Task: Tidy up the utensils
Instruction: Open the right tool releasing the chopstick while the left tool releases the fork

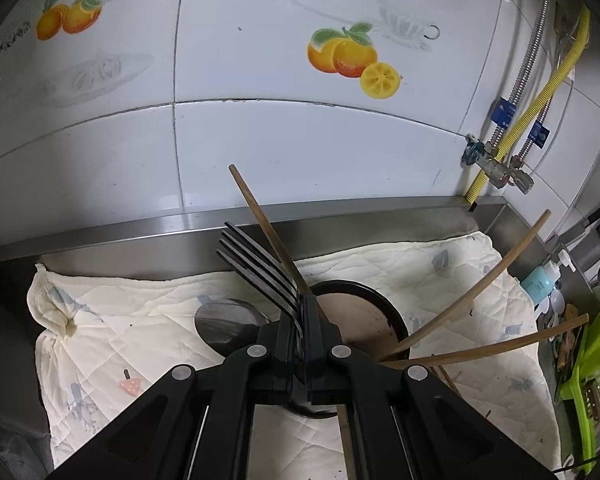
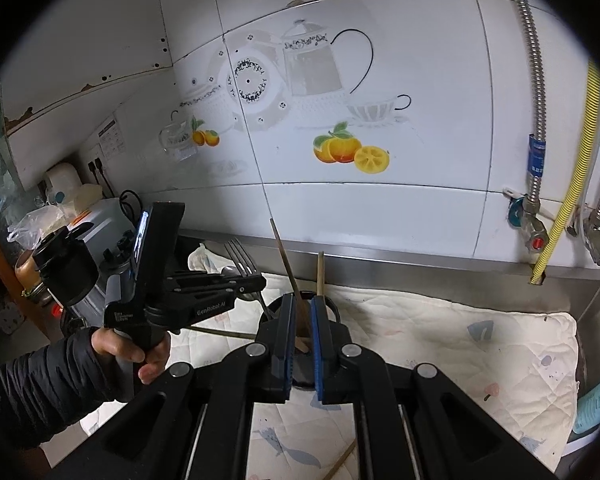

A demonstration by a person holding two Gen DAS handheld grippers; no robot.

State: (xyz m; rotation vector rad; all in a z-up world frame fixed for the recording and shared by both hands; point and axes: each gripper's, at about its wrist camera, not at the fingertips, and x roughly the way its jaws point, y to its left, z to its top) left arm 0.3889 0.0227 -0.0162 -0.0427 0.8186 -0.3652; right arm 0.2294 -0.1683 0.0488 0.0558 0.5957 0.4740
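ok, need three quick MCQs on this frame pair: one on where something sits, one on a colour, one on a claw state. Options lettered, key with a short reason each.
1. Where does the round black holder stand?
A. on the quilted cloth
B. on the bare steel ledge
C. inside the green basket

2. What colour is the fork?
A. red
B. black
C. white

3. What is the left claw doing?
A. wide open and empty
B. shut on the fork
C. shut on a spoon

Key:
1 A, the quilted cloth spreads out around the holder's base on all visible sides.
2 B, its tines show dark black against the steel ledge in the left wrist view.
3 B, the two pads are pressed together with the fork's neck between them and the tines sticking out ahead.
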